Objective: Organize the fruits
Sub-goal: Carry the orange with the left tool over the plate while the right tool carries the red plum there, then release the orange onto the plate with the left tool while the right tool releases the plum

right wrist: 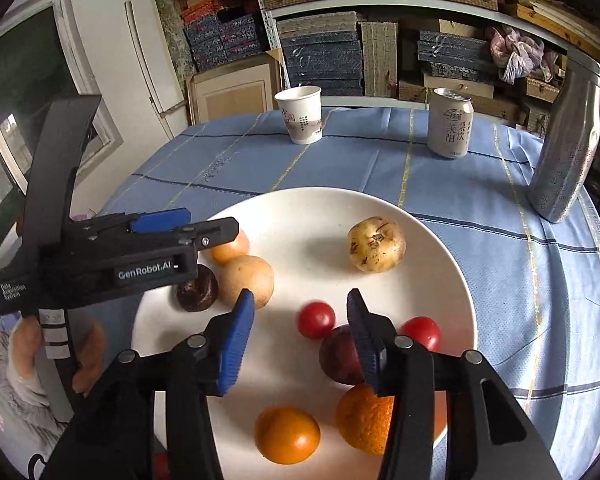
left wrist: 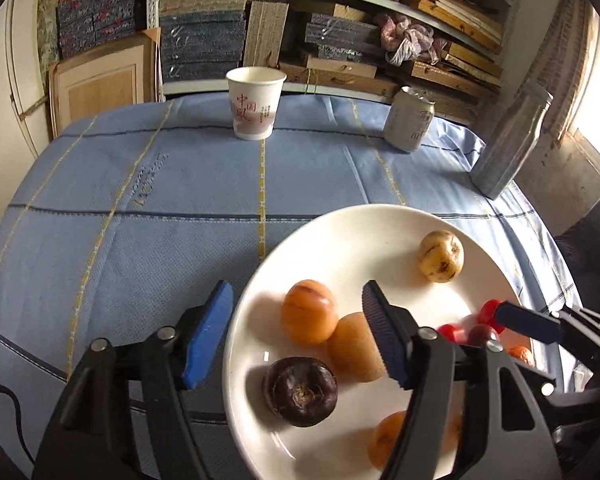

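Fruits lie all together on the white plate (right wrist: 440,240), which stands on the table with the blue cloth (left wrist: 140,208): a yellowish one (right wrist: 377,245) at the far side, pale orange ones (left wrist: 309,312) and a dark brown one (left wrist: 300,391) at the left, red tomatoes (right wrist: 316,319) and oranges (right wrist: 287,434) near me. Both tools hang over the plate. The left gripper (left wrist: 298,306) is half open and holds nothing; its jaws stand on both sides of the plate rim. The right gripper (right wrist: 300,312) is also partly open and empty, above the tomatoes. I think no fruit is chosen yet. The next move needs one tool to come down around a single fruit and close gently, because round fruits roll away easily.
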### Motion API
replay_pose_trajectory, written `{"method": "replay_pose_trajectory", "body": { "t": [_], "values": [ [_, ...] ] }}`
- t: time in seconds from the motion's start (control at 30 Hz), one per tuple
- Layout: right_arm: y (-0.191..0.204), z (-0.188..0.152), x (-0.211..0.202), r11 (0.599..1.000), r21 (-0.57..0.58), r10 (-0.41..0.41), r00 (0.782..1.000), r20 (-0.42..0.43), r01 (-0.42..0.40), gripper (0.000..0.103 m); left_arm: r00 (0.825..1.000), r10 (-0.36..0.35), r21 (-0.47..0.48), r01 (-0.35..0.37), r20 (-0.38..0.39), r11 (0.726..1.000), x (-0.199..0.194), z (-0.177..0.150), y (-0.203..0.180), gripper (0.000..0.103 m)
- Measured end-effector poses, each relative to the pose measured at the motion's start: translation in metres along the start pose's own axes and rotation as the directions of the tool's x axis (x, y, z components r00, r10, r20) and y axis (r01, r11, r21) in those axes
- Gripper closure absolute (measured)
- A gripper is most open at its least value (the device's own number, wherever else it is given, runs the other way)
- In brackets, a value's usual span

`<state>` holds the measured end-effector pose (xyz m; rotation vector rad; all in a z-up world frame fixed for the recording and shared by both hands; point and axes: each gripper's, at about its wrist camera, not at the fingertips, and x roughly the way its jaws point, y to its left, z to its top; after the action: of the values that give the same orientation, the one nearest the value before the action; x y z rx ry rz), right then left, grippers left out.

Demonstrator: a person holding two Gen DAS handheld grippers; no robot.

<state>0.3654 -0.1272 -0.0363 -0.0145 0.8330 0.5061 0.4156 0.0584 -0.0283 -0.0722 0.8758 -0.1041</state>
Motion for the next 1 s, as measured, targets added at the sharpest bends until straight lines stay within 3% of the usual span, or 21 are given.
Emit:
{"method": "replay_pose_trajectory", "body": {
  "t": [0.03,0.1,0.17,0.3,0.43,0.6,0.77,0.83,1.0],
  "values": [
    [-0.001,0.001,-0.002,1.000,0.002,0.001,1.000,0.005,-0.001,0.050,1.000,-0.002,0.001,0.002,0.007,1.000,-0.004,-0.001,-0.001,0.037],
    [-0.001,0.001,-0.009,1.000,0.003,-0.009,1.000,0.024,0.009,0.035,1.000,-0.012,-0.003,0.012,0.019,1.000,-0.011,0.000,-0.001,0.034],
    [0.000,0.002,-0.017,1.000,0.000,-0.019,0.999,0.050,0.019,0.031,0.999,0.002,-0.006,-0.002,0.040,1.000,-0.020,0.000,0.000,0.028],
    [0.002,0.004,-0.033,1.000,-0.005,-0.028,0.996,0.084,0.028,0.021,0.997,0.031,0.008,-0.032,0.070,0.999,-0.036,0.000,-0.002,0.028],
    [0.007,0.004,-0.052,1.000,-0.007,-0.023,0.993,0.116,0.024,0.016,0.993,0.055,0.019,-0.057,0.101,0.998,-0.055,-0.004,-0.007,0.018],
    [0.012,-0.006,-0.078,1.000,-0.002,-0.016,0.988,0.152,0.017,0.013,0.988,0.090,0.026,-0.094,0.129,0.995,-0.082,-0.017,-0.014,0.017],
    [0.010,-0.040,-0.113,0.999,0.037,-0.008,0.979,0.202,0.001,0.011,0.980,0.106,0.026,-0.111,0.167,0.993,-0.118,-0.056,-0.021,0.015],
    [0.011,-0.058,-0.124,0.998,0.039,-0.046,0.972,0.231,0.038,0.009,0.977,0.125,0.021,-0.130,0.171,0.991,-0.129,-0.081,-0.022,0.011],
    [0.018,-0.122,-0.149,0.985,0.023,-0.169,0.928,0.333,0.171,0.004,0.966,0.183,0.023,-0.190,0.184,0.981,-0.150,-0.140,-0.025,0.006]
  ]
}}
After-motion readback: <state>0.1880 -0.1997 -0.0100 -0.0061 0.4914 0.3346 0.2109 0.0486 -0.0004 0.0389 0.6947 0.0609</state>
